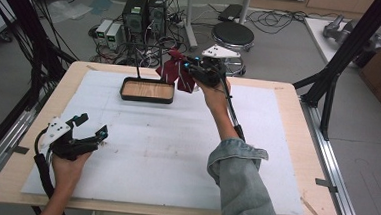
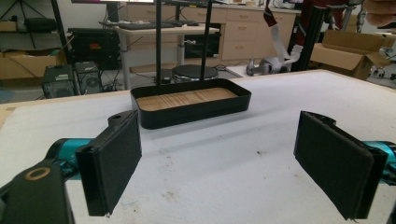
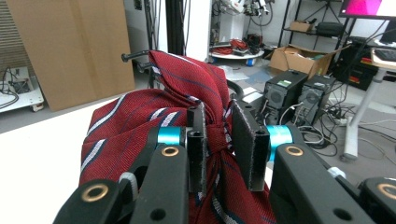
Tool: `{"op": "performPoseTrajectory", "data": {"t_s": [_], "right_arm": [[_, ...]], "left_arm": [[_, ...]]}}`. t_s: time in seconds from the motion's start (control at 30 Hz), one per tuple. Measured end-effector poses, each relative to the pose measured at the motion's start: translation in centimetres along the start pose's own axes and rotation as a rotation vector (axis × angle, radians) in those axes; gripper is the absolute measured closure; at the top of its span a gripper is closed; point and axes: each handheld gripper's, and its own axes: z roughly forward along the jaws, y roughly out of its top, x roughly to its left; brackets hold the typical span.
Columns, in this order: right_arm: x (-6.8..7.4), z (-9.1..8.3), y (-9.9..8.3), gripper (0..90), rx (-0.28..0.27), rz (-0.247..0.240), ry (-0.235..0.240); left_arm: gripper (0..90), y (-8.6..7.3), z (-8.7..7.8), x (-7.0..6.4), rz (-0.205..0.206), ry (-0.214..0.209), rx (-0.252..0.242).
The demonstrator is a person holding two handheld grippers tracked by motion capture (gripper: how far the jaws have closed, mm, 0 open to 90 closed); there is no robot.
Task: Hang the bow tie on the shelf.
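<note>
A dark red tie with white and blue stripes (image 1: 173, 72) hangs bunched at the far middle of the table, just right of a black tray with a wooden floor (image 1: 146, 99). My right gripper (image 1: 190, 67) is shut on the tie (image 3: 140, 121); in the right gripper view its pads (image 3: 198, 140) pinch the bunched cloth, which drapes over a thin black rack bar (image 3: 135, 56). My left gripper (image 1: 90, 126) rests low at the near left, open with nothing between its pads (image 2: 116, 158). In the left gripper view the tray (image 2: 196, 112) lies ahead.
Two thin black posts (image 2: 159, 42) rise behind the tray. A white foam sheet (image 1: 166, 151) covers the wooden table. Black frame struts (image 1: 342, 51) stand at the right, and computers and a stool (image 1: 233, 36) sit on the floor beyond the far edge.
</note>
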Motion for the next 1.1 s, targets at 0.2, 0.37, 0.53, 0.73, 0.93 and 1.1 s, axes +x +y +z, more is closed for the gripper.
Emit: {"op": "performPoseTrajectory", "data": {"t_s": [0.2,0.37,0.53,0.73,0.93,1.1], "right_arm": [[0.2,1.5,0.7,75.8,0.002,0.011,0.007],[0.4,2.9,1.4,75.8,0.007,0.002,0.006],[0.4,4.4,2.0,75.7,0.013,-0.004,-0.019],[-0.5,5.4,1.3,75.7,0.049,0.021,-0.083],[-1.8,5.1,0.5,75.6,0.106,0.027,-0.129],[-1.8,5.2,-0.6,75.5,0.143,0.016,-0.135]], "left_arm": [[15.5,0.0,0.2,-0.1,-0.001,-0.006,-0.002],[15.5,-0.1,0.3,-0.1,-0.003,-0.010,0.005],[15.5,-0.1,0.2,0.0,0.000,-0.008,0.004],[15.6,-0.1,0.2,0.0,-0.002,-0.012,0.002],[15.6,-0.1,0.3,0.0,-0.003,-0.013,0.001],[15.5,-0.1,0.3,-0.1,-0.003,-0.014,0.004]]}}
